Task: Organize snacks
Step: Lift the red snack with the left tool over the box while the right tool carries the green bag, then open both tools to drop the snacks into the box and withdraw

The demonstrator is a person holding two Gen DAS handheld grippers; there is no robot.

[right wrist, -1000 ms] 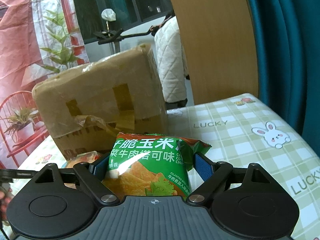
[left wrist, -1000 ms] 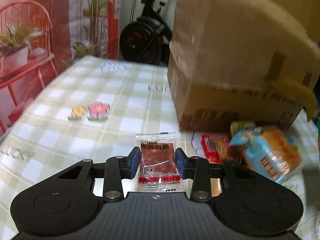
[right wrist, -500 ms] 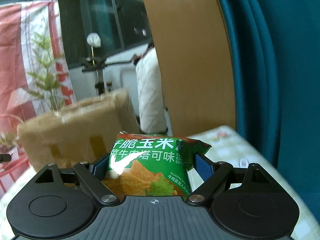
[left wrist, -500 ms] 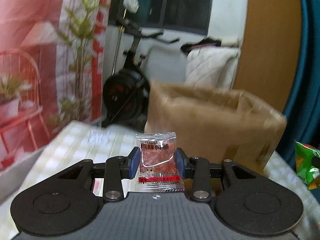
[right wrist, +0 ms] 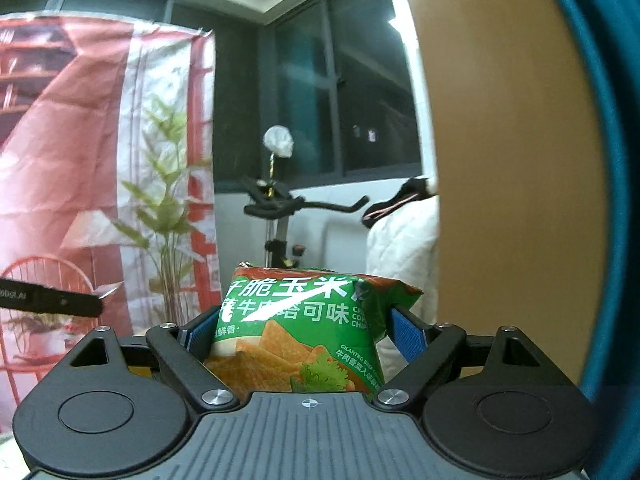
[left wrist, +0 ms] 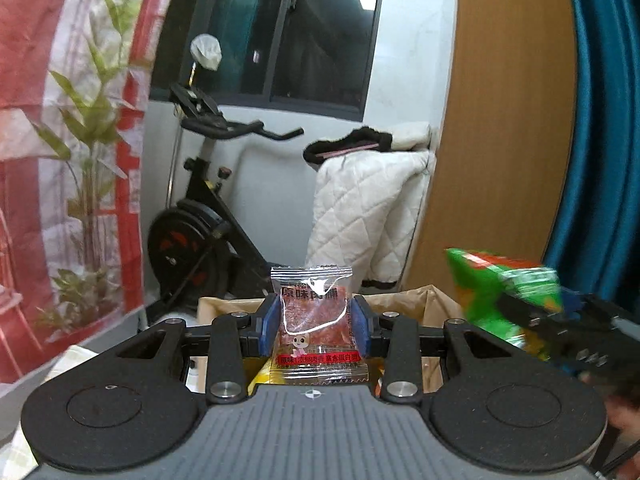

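Observation:
My left gripper (left wrist: 314, 330) is shut on a small clear packet of red dried meat (left wrist: 314, 320) and holds it up in the air. The open top of the brown cardboard box (left wrist: 416, 300) shows just behind and below it. My right gripper (right wrist: 298, 334) is shut on a green bag of corn chips (right wrist: 304, 332), also raised high. That green bag (left wrist: 504, 292) and the right gripper appear blurred at the right of the left wrist view. The tip of the left gripper (right wrist: 52, 302) shows at the left edge of the right wrist view.
An exercise bike (left wrist: 200, 216) and a white quilted cover (left wrist: 368, 208) stand behind the table. A wooden panel (left wrist: 500, 120) and a teal curtain (left wrist: 600, 120) are at the right. A red printed backdrop with plants (left wrist: 60, 160) hangs at the left. A strip of checked tablecloth (left wrist: 76, 354) shows low left.
Both grippers have risen from table height with their snacks still held. The box has dropped low in both views, and the green bag now shows close at the left gripper's right.

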